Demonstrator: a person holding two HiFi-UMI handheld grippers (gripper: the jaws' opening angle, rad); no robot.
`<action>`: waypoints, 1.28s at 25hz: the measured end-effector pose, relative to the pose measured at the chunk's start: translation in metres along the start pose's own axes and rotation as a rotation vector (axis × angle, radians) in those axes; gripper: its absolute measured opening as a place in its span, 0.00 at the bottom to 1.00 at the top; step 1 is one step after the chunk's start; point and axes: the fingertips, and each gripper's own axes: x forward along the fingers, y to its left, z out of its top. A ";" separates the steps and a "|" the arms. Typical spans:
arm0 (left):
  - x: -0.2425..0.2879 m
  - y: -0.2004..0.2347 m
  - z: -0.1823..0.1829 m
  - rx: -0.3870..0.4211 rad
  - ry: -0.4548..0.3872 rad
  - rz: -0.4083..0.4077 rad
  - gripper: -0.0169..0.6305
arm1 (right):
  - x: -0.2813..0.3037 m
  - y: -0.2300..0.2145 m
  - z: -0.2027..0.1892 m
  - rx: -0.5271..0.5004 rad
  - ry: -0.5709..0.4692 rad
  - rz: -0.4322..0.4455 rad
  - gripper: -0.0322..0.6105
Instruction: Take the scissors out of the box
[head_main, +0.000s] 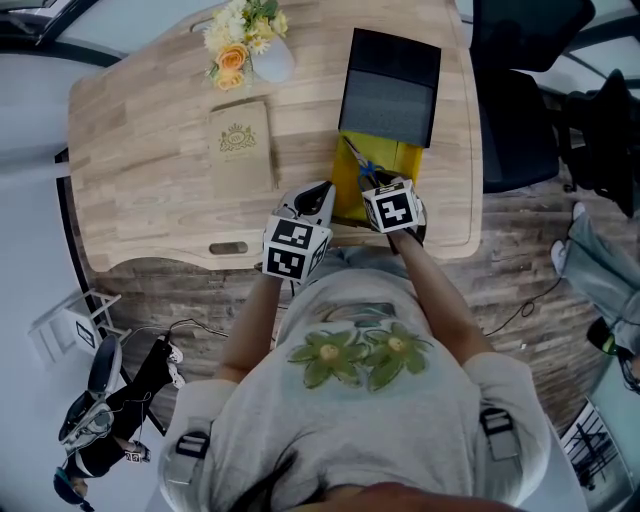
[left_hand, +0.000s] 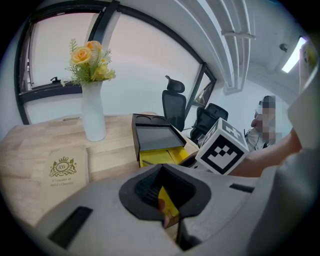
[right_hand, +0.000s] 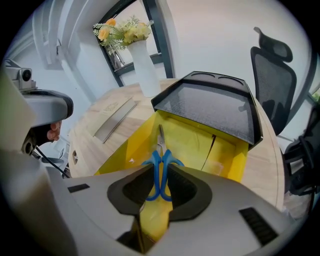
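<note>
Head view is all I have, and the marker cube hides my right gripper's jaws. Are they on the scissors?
Observer: Yes. The right gripper has its jaws closed on the blue handles of the scissors.
Operator: And the left one?
Observer: The left gripper is pinching a yellow edge of the box.
Operator: Is the lid in my way?
Observer: Probably not. The black lid is tilted up at the far end, clear of the handles.
</note>
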 end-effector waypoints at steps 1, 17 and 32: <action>0.000 -0.001 0.000 0.000 -0.001 0.000 0.03 | -0.002 0.000 0.000 0.001 -0.003 0.002 0.18; -0.003 -0.016 -0.009 -0.009 -0.004 0.002 0.03 | -0.024 -0.001 -0.006 -0.015 -0.051 0.021 0.18; -0.011 -0.022 -0.010 -0.005 -0.017 0.016 0.03 | -0.042 0.002 -0.002 -0.029 -0.101 0.025 0.18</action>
